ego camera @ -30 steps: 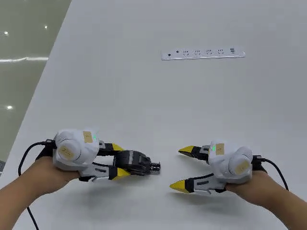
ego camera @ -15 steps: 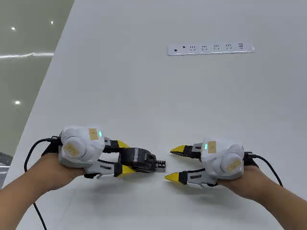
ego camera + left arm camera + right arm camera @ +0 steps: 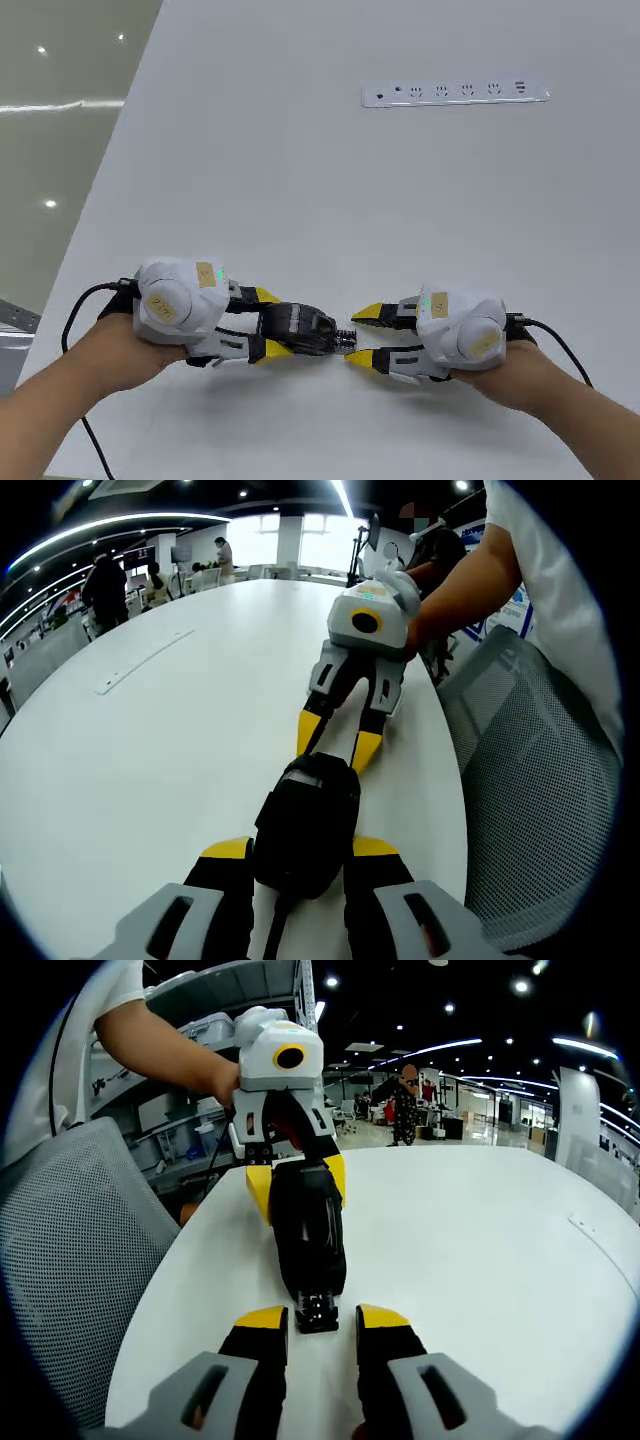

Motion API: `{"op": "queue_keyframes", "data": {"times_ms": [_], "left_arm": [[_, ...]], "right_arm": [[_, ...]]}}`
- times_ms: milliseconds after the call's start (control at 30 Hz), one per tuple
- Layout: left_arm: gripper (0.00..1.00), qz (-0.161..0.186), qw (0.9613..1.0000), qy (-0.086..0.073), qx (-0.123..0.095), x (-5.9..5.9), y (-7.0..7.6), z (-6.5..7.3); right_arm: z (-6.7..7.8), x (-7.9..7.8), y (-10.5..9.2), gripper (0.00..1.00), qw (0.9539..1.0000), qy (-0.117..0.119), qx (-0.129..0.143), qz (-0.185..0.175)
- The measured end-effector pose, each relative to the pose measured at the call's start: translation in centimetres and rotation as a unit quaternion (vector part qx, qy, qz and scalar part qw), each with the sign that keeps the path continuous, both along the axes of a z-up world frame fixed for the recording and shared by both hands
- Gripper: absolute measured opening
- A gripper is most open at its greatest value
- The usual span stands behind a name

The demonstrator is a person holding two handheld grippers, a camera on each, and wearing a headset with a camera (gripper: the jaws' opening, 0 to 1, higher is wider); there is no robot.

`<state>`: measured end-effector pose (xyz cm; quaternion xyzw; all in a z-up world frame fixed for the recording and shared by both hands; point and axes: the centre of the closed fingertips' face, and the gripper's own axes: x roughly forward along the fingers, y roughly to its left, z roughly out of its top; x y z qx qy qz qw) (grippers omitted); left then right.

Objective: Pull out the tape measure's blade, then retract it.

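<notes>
Tape measure lies low on the desk, black case pinched between the jaws of the left hand-held gripper. The left gripper view shows the case wedged between the two yellow tips of that gripper. The metal end hook sticks out of the case on the side away from the left hand-held gripper. The right hand-held gripper faces the tape measure head-on, jaws spread with one yellow tip on each side of the hook. In the right gripper view the end hook sits right between the tips of that gripper, close to both, with no pinch made yet; the tape measure runs straight away from it. Step in hand, as judged: grab the hook, blade not pulled out yet. To do it well, close the right jaws squarely on the hook tab, not on the case mouth, and get a firm bite before pulling. Then draw straight away from the tape measure along its long axis, level with the desk, so the blade does not kink or twist. The left grip should hold firm so the case does not slide or rotate; the hook is small and likely slips if caught by one edge. The power strip is well apart from the tape measure, on its far side, not in the way.
</notes>
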<state>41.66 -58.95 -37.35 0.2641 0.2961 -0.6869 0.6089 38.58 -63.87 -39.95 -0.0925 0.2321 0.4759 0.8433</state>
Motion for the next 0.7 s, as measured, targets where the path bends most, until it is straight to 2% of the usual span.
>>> {"op": "queue_keyframes", "data": {"times_ms": [400, 700], "left_arm": [[0.32, 0.0, 1.0, -0.001, 0.0, -0.02, 0.0, 0.0], [0.32, 0.002, 1.0, -0.002, -0.002, 0.01, 0.02, -0.02]], "right_arm": [[-0.27, 0.21, 0.82, 0.16, 1.0, -0.002, 0.005, 0.007], [-0.52, 0.26, 1.02, 0.16, 0.9999, -0.01, 0.001, 0.012]]}}
